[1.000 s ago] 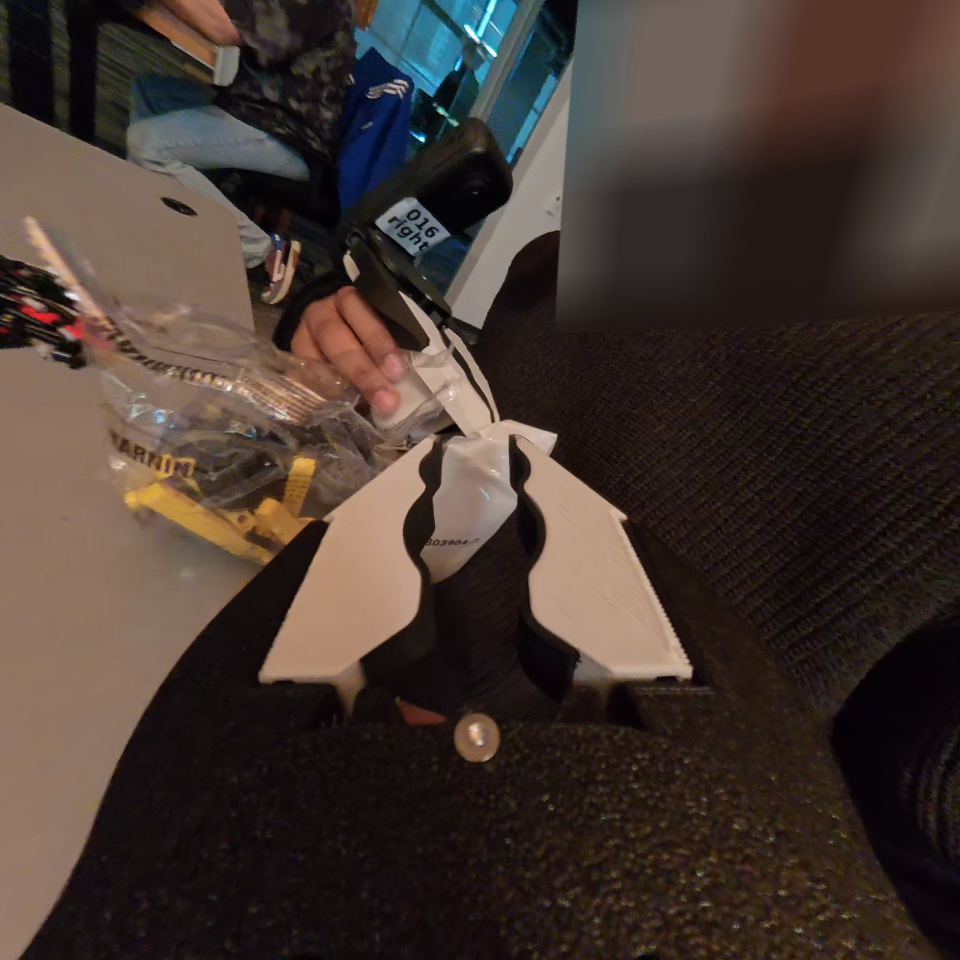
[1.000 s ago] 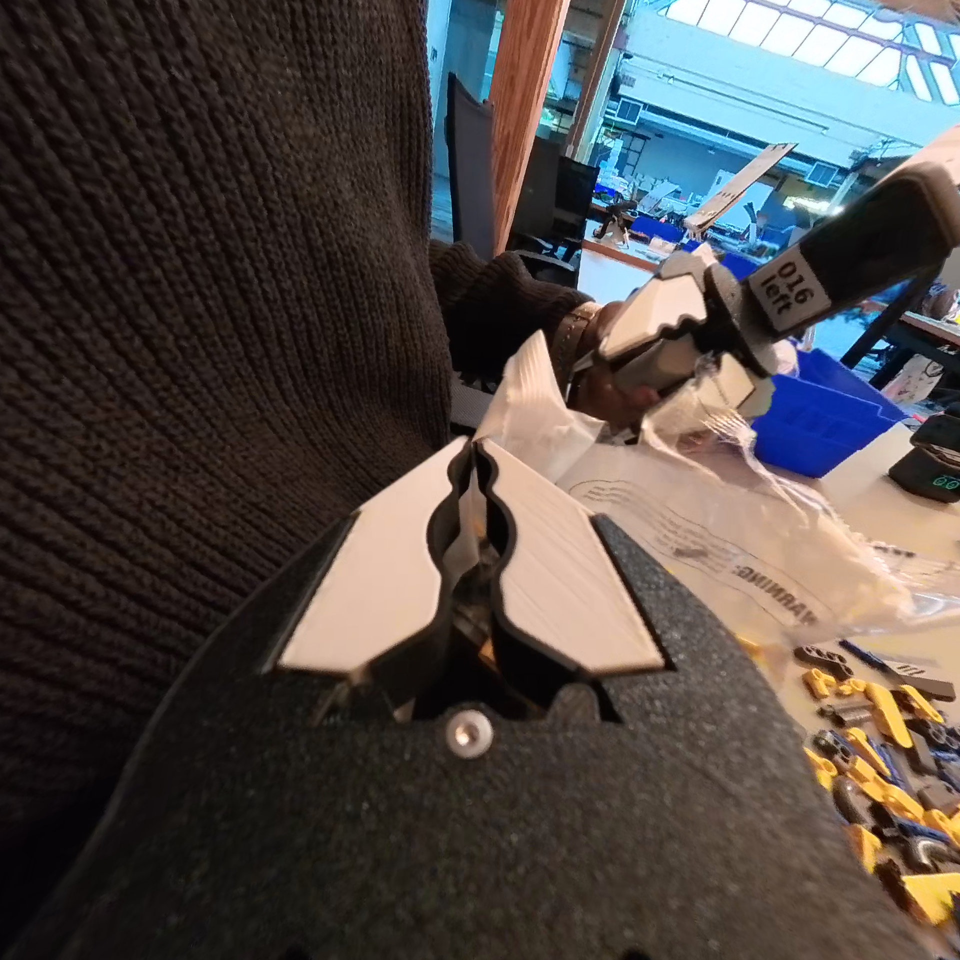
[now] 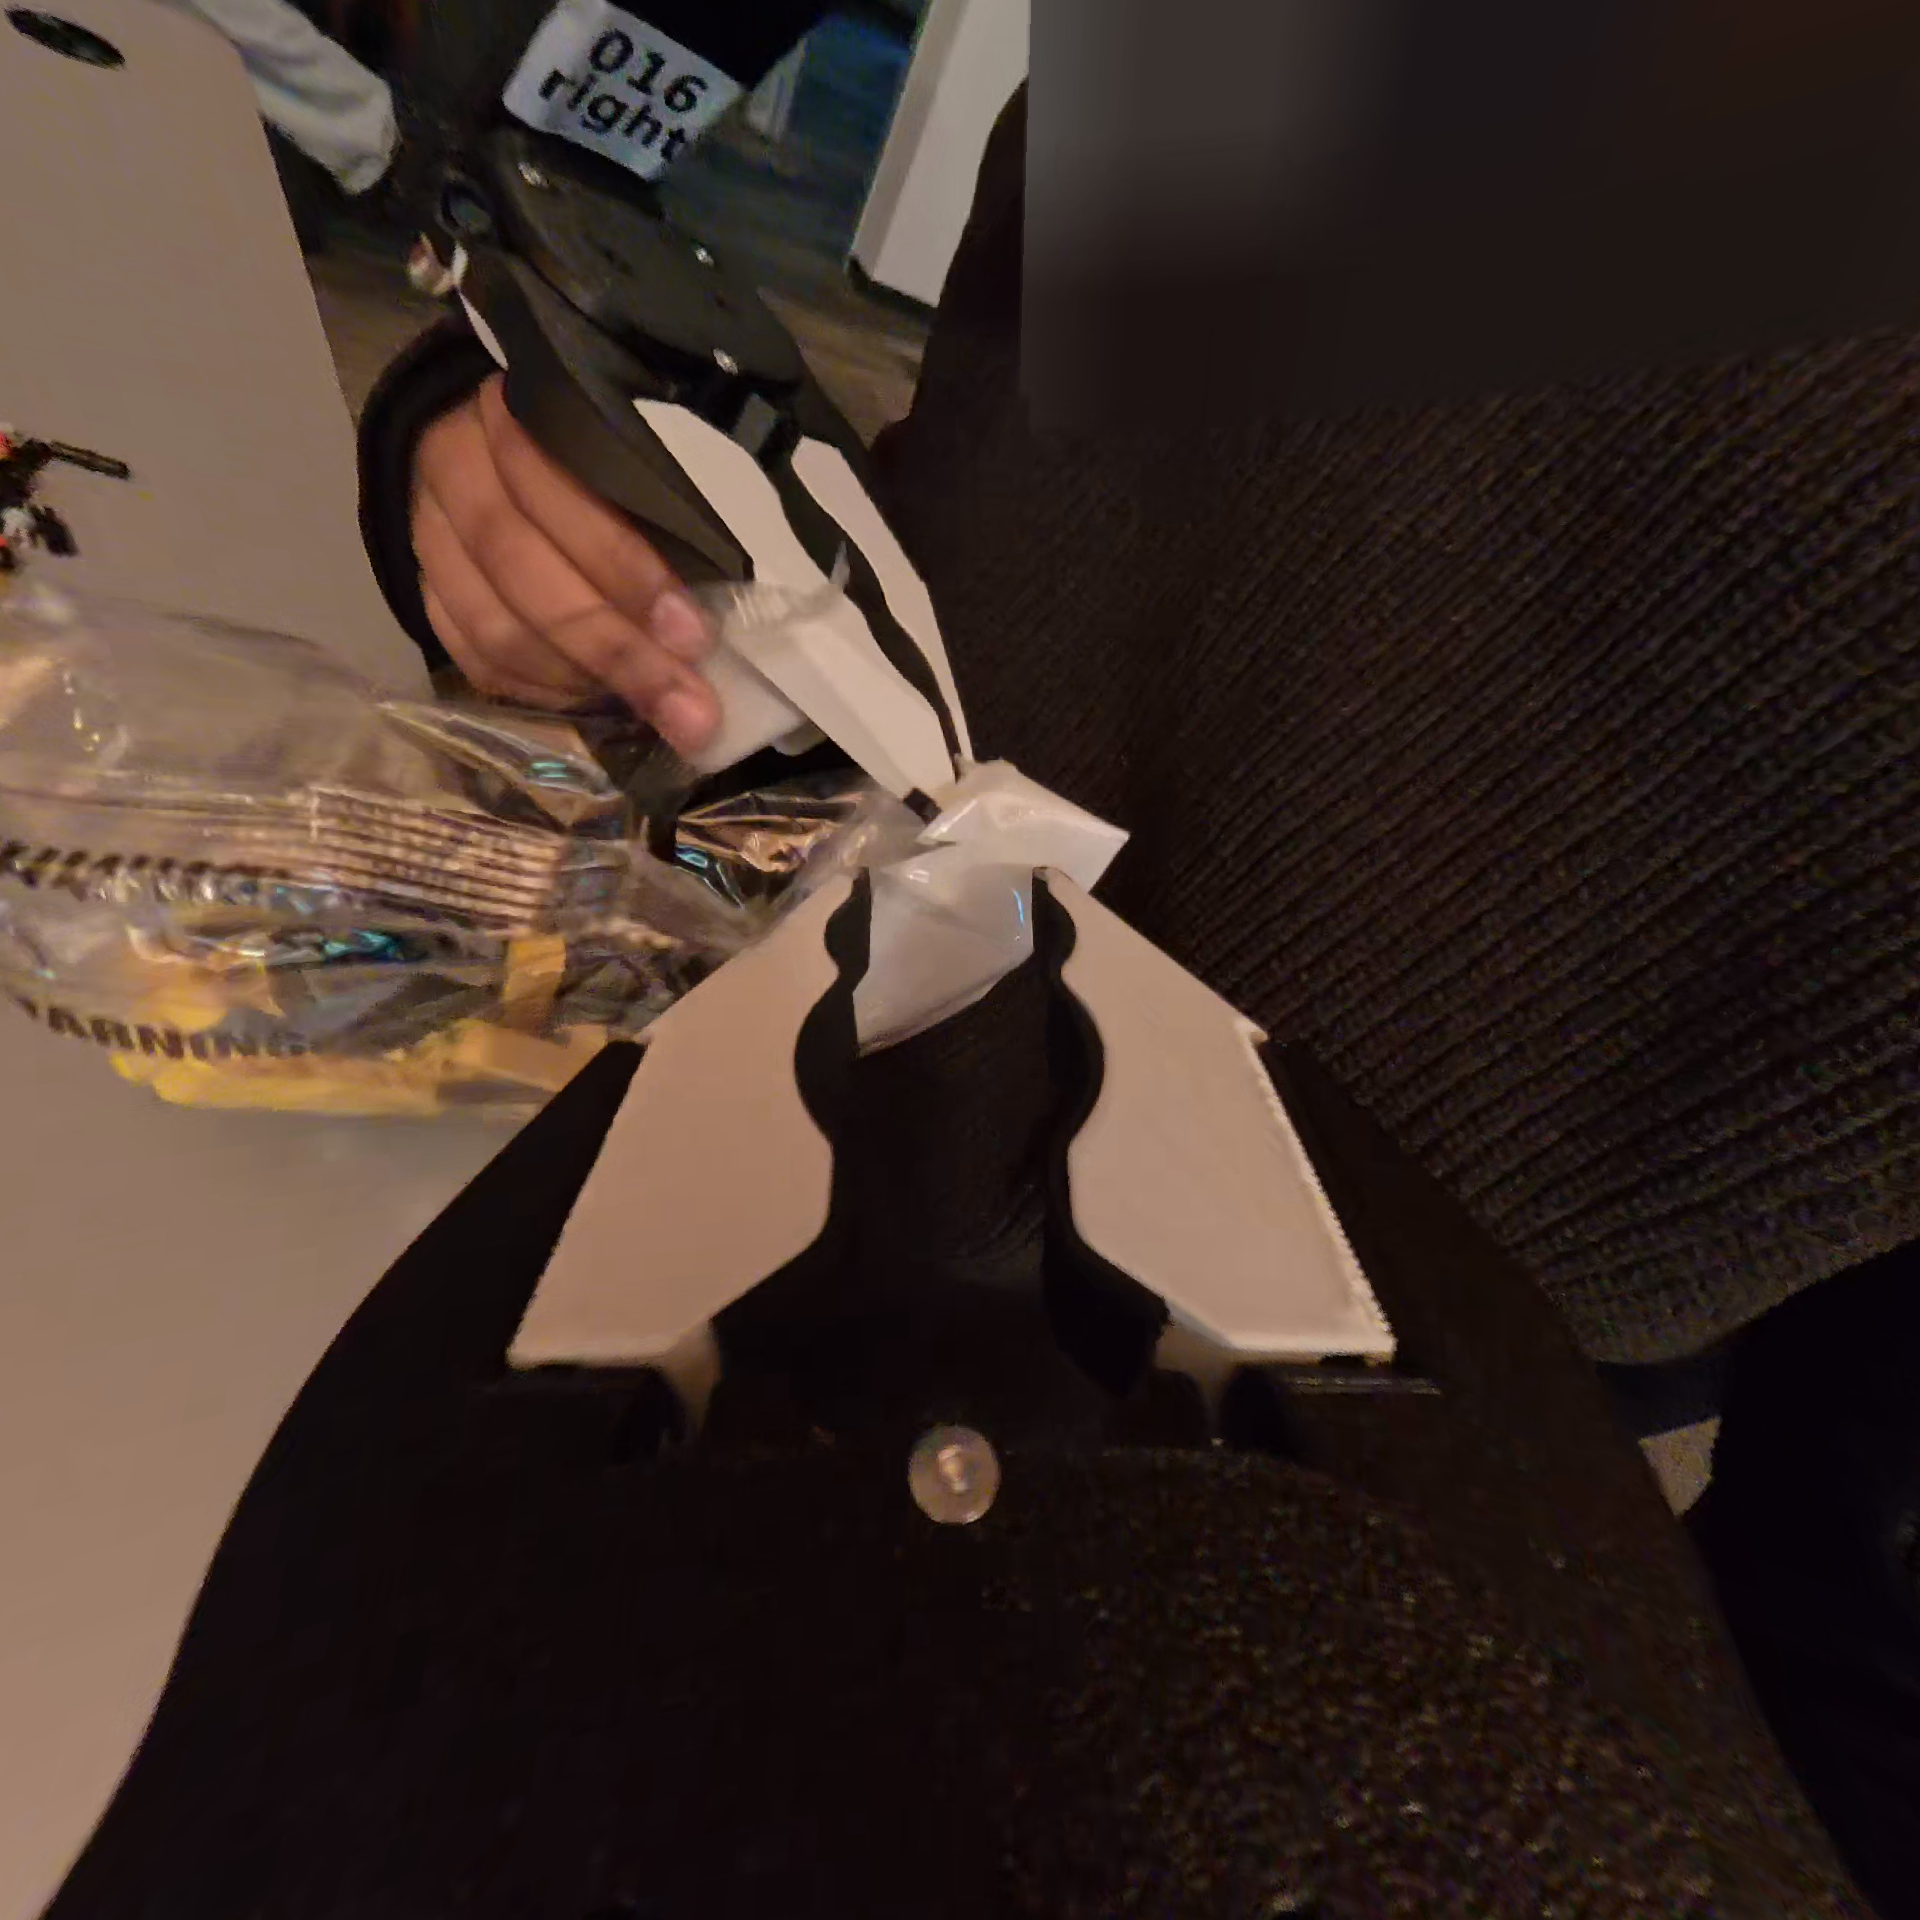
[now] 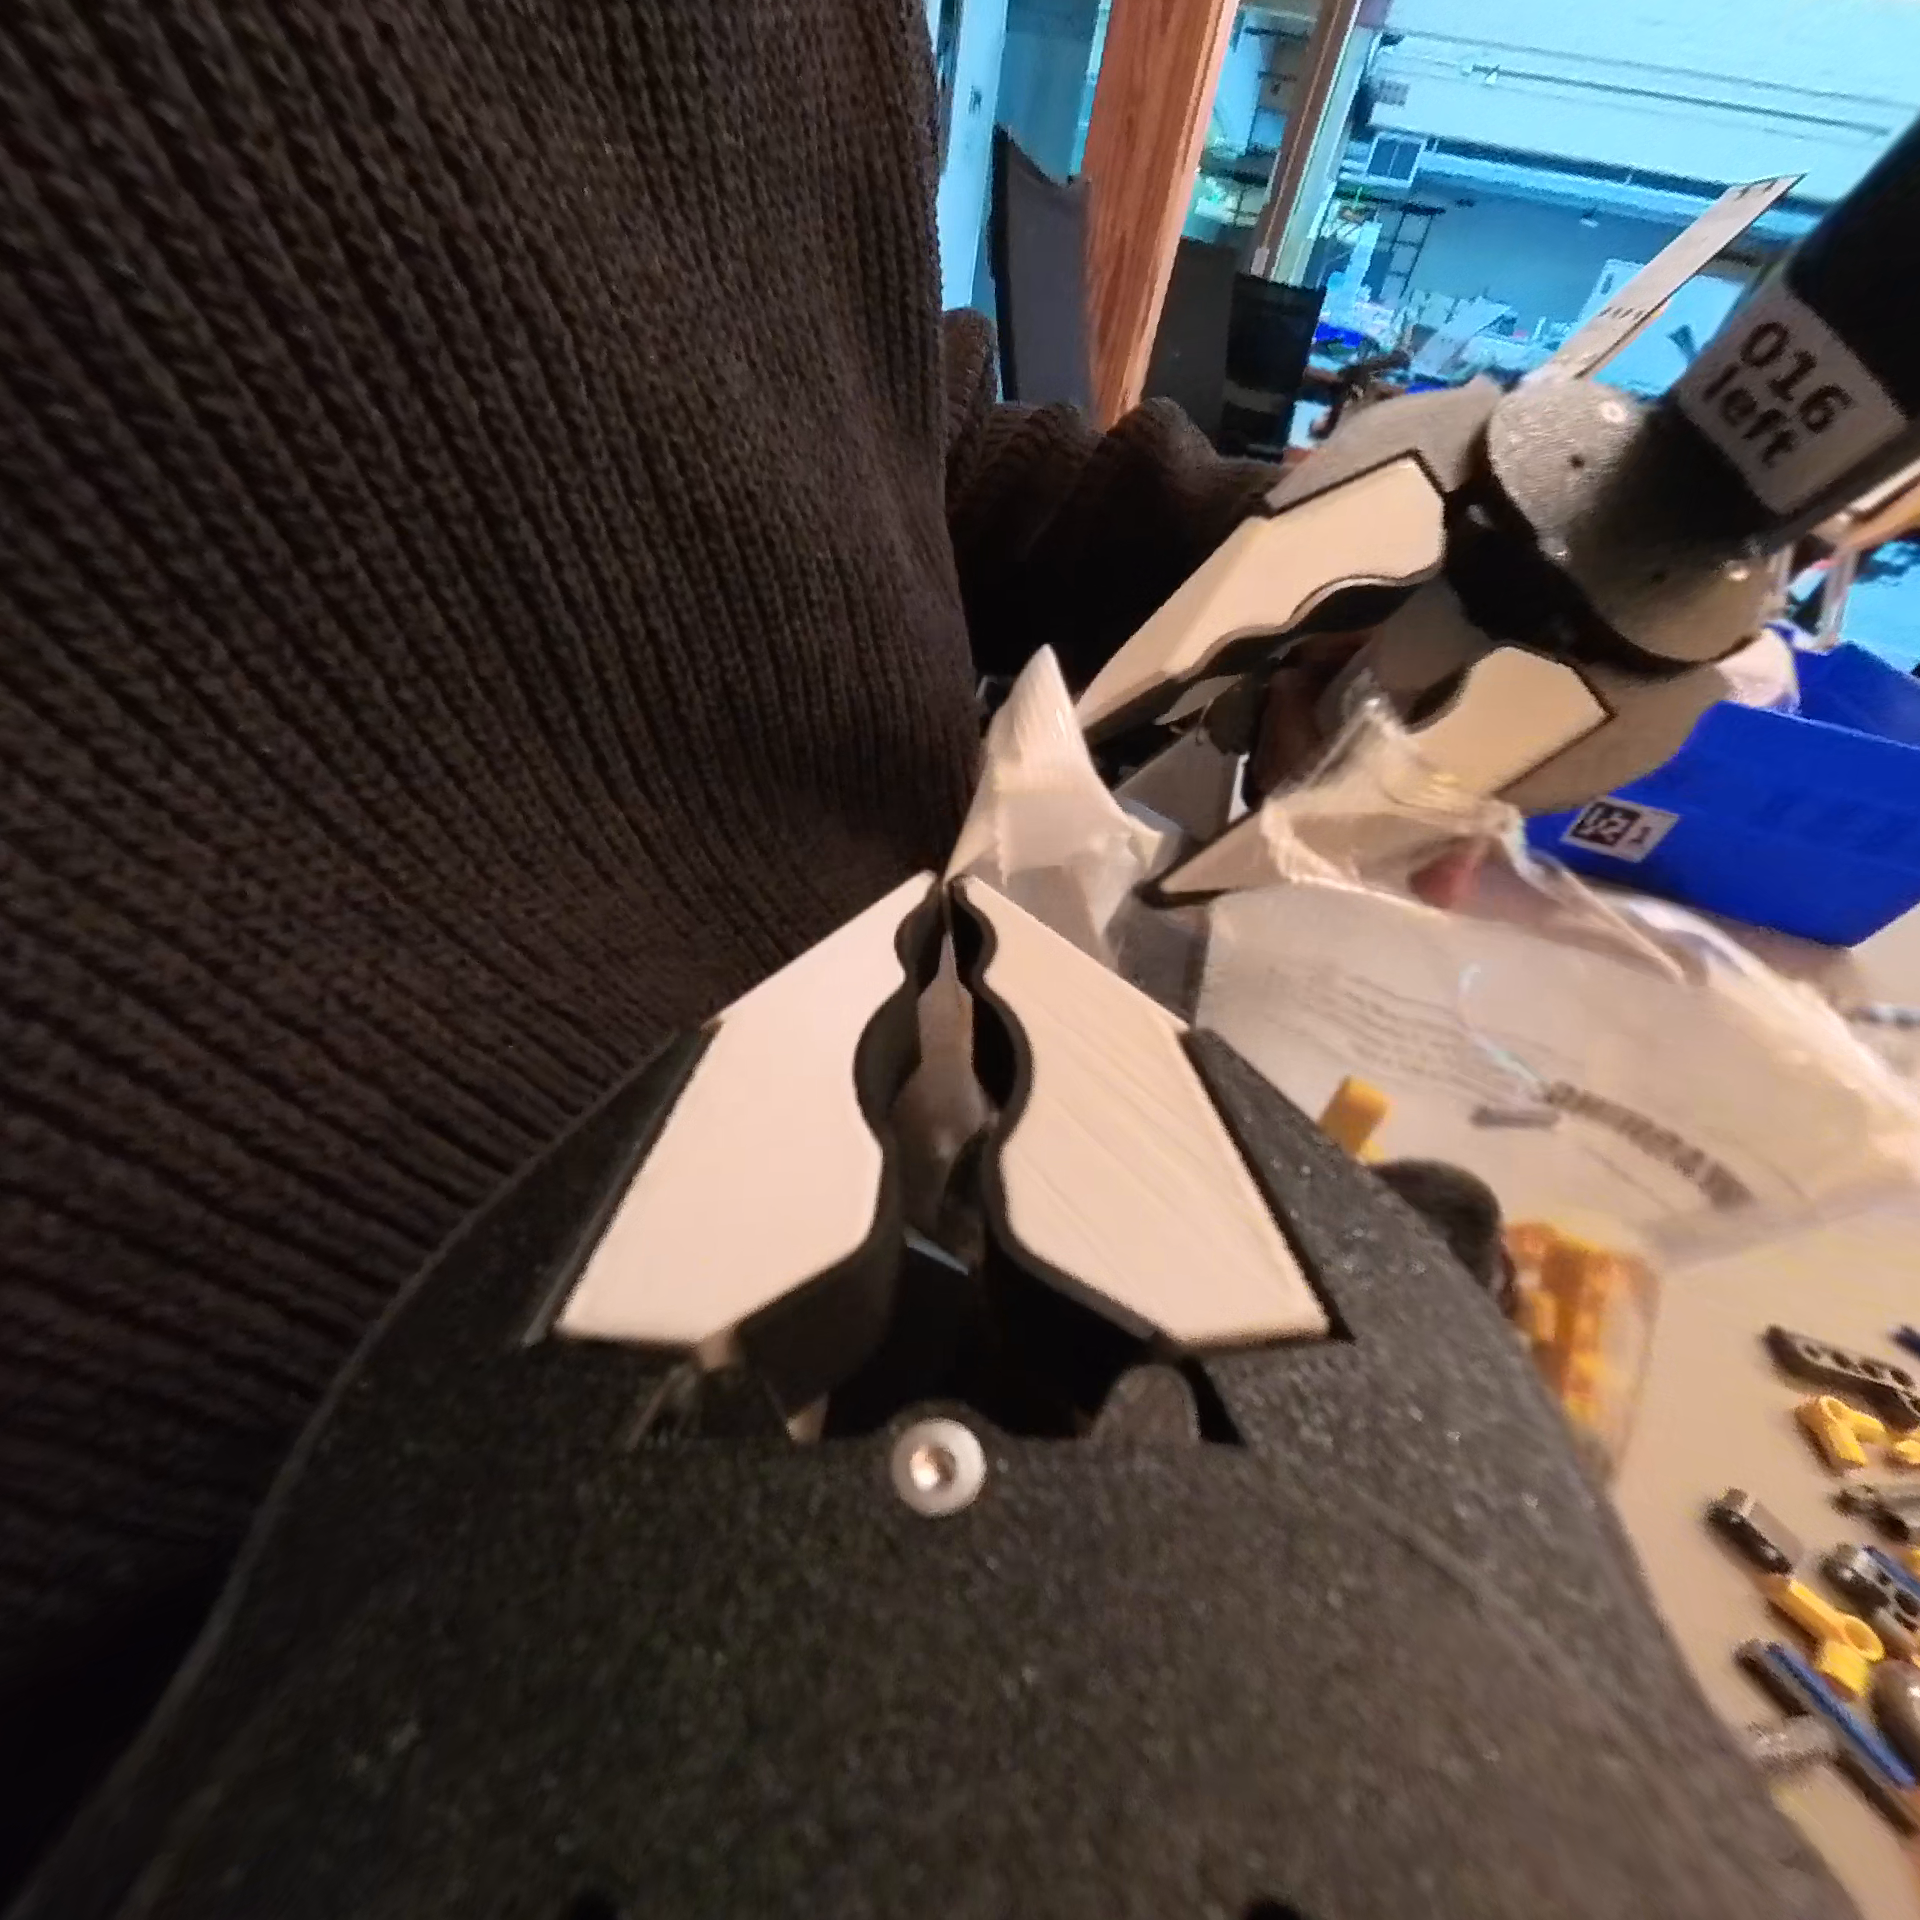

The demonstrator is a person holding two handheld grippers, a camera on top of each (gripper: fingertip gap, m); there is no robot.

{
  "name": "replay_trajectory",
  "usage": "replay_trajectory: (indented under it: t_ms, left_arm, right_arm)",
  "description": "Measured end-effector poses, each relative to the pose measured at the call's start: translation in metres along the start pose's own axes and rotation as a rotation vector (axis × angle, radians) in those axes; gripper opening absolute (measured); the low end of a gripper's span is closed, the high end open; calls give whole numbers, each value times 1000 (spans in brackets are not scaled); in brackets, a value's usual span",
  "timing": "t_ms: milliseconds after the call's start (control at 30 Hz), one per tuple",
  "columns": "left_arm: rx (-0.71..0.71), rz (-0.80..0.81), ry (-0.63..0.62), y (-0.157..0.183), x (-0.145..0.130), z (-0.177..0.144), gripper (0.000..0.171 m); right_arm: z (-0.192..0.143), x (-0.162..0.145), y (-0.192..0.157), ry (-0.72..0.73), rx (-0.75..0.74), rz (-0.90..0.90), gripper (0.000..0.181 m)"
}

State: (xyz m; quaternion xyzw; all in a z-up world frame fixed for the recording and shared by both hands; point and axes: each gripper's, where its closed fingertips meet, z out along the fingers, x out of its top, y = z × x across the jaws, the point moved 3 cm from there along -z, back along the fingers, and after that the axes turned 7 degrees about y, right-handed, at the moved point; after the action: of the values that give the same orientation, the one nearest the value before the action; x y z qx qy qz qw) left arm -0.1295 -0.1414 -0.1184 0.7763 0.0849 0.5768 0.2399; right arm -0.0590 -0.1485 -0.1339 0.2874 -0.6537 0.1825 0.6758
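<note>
The left gripper [image 3: 940, 904] sits at centre frame in its own view, its jaws clenched on the white top edge of a clear plastic bag [image 3: 312, 883]; the right gripper [image 3: 940, 784] comes in from the upper left of that view, its tips pinching the same white edge just above, so the two sets of tips nearly touch. In the right wrist view the right gripper [image 4: 948, 883] shows its jaws pressed almost together on a thin fold of that bag [image 4: 1558, 1039], while the left gripper [image 4: 1174, 831] reaches in from the upper right. Judged from this arrangement, both ends of one short stretch of bag edge are held so it can be worked from opposite sides. The bag body trails to the left of the left view, resting on the pale surface [image 3: 156, 1247], with yellow pieces [image 3: 312, 1081] inside. Loose yellow and dark small parts [image 4: 1829, 1558] lie on the surface at lower right of the right view, with a blue bin [image 4: 1766, 821] behind. A dark knitted sweater [image 4: 416, 623] fills the backdrop close behind the tips. Against the frame a second earlier, the two grippers have closed in on each other and appear larger in each other's views; the grasp on the bag edge is unchanged.
</note>
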Motion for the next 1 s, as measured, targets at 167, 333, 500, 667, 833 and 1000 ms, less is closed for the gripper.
replay_trajectory:
  t_ms: [167, 333, 500, 667, 833, 1000]
  left_arm:
    - [95, 60, -64, -3, -14, 4, 0]
    - [154, 108, -9, -1, -9, -2, 0]
    - [191, 135, -15, 2, -10, -5, 0]
    - [231, 134, 18, 4, -11, -18, 0]
    - [236, 134, 47, 6, -12, -17, 0]
    - [247, 159, 68, 9, -6, -14, 0]
  right_arm:
    - [-9, -2, 0, 55, -45, 46, 1]
    - [-21, -5, 2, 81, -128, 63, 1]
    - [-26, -9, 0, 52, -190, 42, 0]
    - [-38, -13, -1, 32, -256, 39, 0]
    - [-38, -13, -1, 36, -262, 38, 0]
    - [-39, -8, -1, 63, -252, 54, 5]
